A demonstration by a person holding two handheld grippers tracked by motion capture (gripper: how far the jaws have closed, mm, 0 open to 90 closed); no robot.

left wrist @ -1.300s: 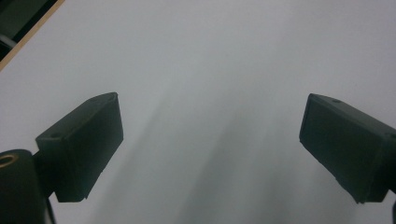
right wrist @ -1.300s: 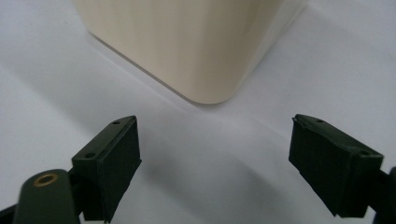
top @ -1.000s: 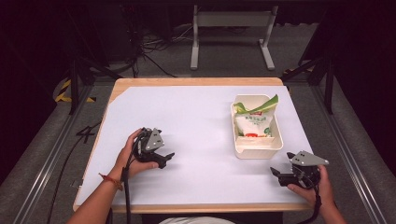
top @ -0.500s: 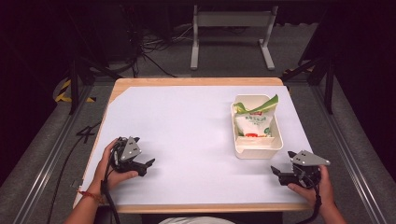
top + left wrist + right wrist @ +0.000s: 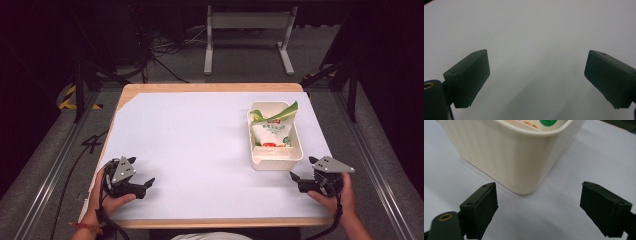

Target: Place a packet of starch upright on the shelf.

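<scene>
High view: bin (image 5: 275,159) beside right gripper (image 5: 299,181)

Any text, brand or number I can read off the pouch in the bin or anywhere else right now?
None legible.
Pouch in the cream bin: a red label band and print, too small to read.
Round green seal on the pouch, right gripper view: blurred and cropped, unreadable.
Grippers and white table cover: no markings seen.
</scene>
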